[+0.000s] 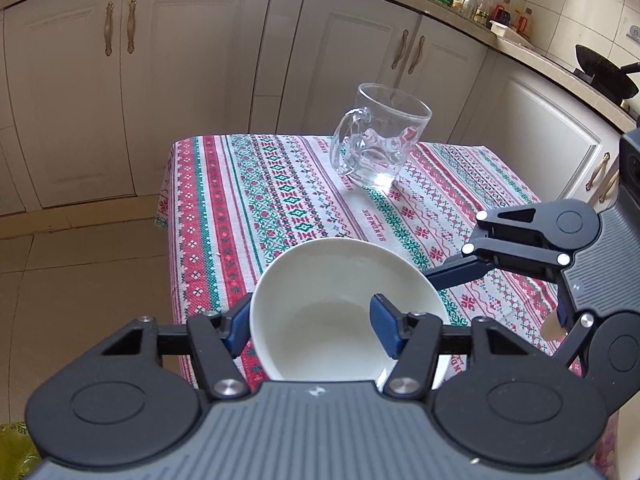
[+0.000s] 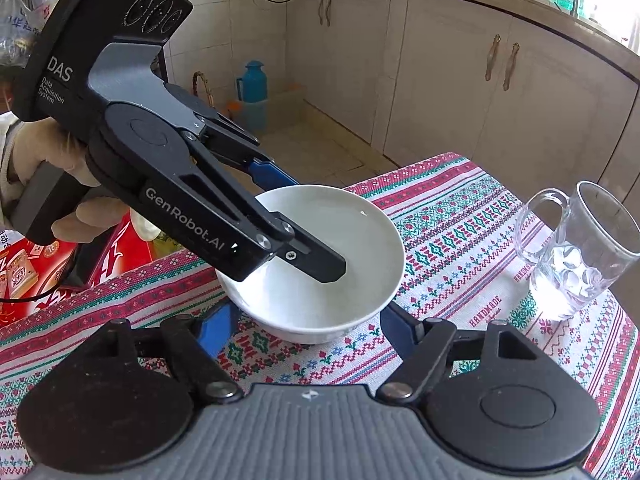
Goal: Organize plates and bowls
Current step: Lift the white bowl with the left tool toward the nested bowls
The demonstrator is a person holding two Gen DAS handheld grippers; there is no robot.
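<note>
Our left gripper [image 1: 314, 330] straddles the near wall of the white bowl [image 1: 344, 280]: 1 blue pad sits outside the rim on the left, the other inside the cavity, and both look pressed against the wall, so we read this as a pinch on the rim. The right wrist view bears it out, with 1 dark finger reaching down into the bowl and the other passing behind its far wall.

Our right gripper [image 2: 304, 330] stands partly open around the same bowl, 1 blue pad on each side of its lower body. The pads look close to the wall, but we cannot tell whether they press on it, so we count nothing as held there.

The bowl rests upright on the patterned tablecloth [image 1: 224, 208], close to the table's near edge, directly ahead of both sets of fingers. It is round, so no long axis matters; what counts is that the left hand has the rim while the right merely flanks the body. A glass mug [image 1: 378, 140] stands well apart, further back, clear of any lift.
</note>
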